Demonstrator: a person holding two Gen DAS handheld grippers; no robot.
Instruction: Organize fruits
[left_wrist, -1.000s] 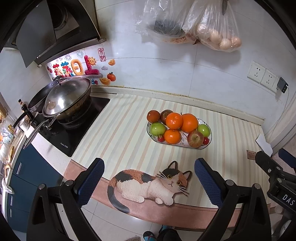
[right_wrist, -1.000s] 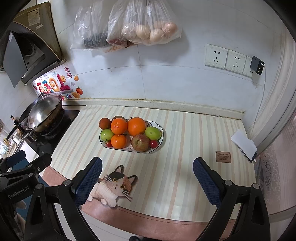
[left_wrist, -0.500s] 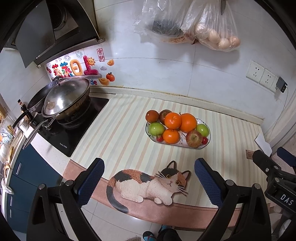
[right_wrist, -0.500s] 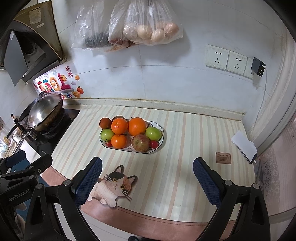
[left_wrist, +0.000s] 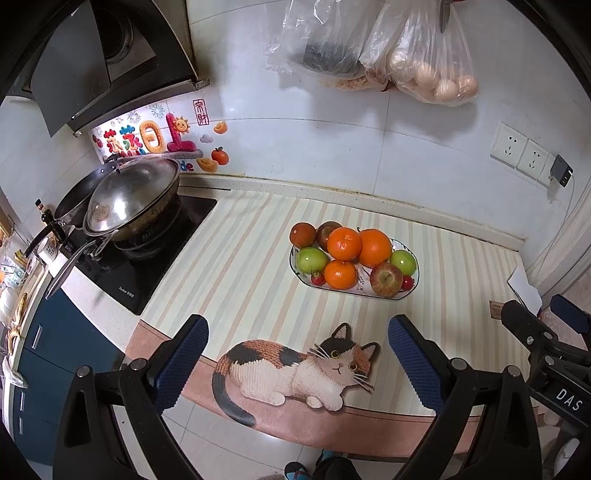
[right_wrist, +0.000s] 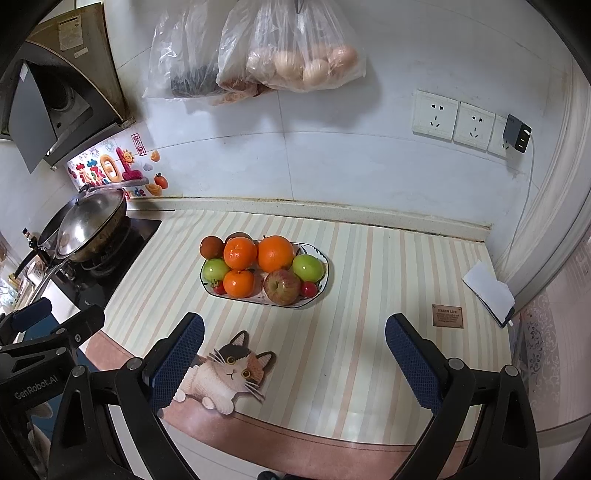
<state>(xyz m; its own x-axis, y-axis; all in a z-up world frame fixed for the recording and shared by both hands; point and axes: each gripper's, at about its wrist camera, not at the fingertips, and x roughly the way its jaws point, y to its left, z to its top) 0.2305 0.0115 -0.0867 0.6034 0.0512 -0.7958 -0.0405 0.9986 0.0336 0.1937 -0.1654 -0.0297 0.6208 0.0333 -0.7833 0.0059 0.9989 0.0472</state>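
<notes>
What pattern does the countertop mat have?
The mat has pale cream and peach stripes with a calico cat printed at its front edge; clearest in the right wrist view.

"DAS" — right hand-held gripper (left_wrist: 565, 394) | "GenRobot.AI" — left hand-held gripper (right_wrist: 35, 384)

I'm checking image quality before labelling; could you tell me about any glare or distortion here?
Left wrist view: fisheye bends the wall tiles; highlights on the wok lid. Right wrist view: same barrel curve, black corners; small glints on the oranges; fruit sharp.
</notes>
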